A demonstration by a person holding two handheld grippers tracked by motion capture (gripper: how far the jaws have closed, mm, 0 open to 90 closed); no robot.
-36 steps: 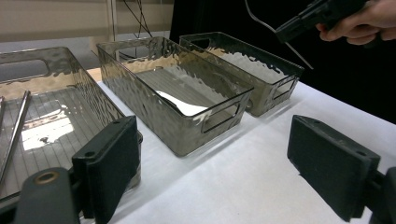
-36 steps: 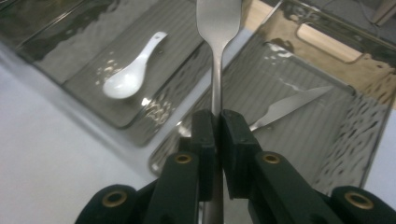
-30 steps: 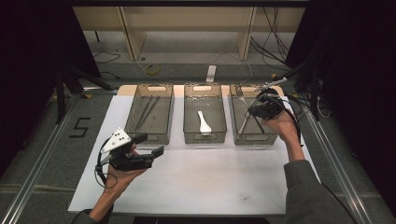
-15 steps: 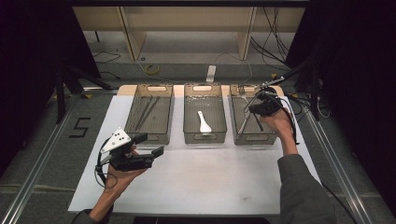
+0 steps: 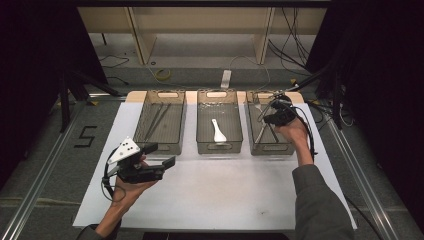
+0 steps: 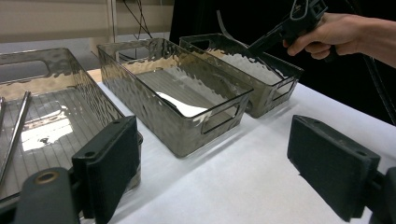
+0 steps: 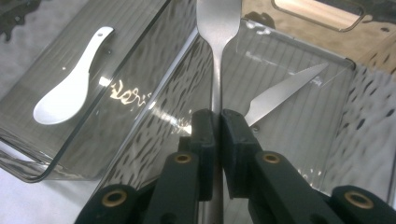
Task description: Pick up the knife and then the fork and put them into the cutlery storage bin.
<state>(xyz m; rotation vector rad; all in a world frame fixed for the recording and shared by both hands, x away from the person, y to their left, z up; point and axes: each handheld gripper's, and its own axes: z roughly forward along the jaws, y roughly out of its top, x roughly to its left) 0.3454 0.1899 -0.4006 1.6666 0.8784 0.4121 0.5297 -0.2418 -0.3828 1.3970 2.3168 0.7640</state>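
Observation:
My right gripper [image 7: 217,121] is shut on the handle of a metal fork [image 7: 217,28] and holds it over the right clear bin [image 5: 272,148]. In the high view that gripper [image 5: 270,116] hovers above the bin, and the fork's head [image 5: 257,106] points toward the bin's far left corner. A knife [image 7: 285,91] lies on the bin's floor. The middle bin [image 5: 219,146] holds a white spoon [image 5: 218,131]. My left gripper [image 5: 162,154] is open and holds nothing, near the left bin's [image 5: 161,145] front corner.
Chopsticks [image 5: 156,120] lie in the left bin. The three bins stand side by side at the back of a white mat [image 5: 225,195]. Cables run over the floor behind the table, and a metal rail [image 5: 35,190] runs along its left side.
My right gripper has sunk a little toward the right bin with the fork in it. The left gripper has stayed where it was.

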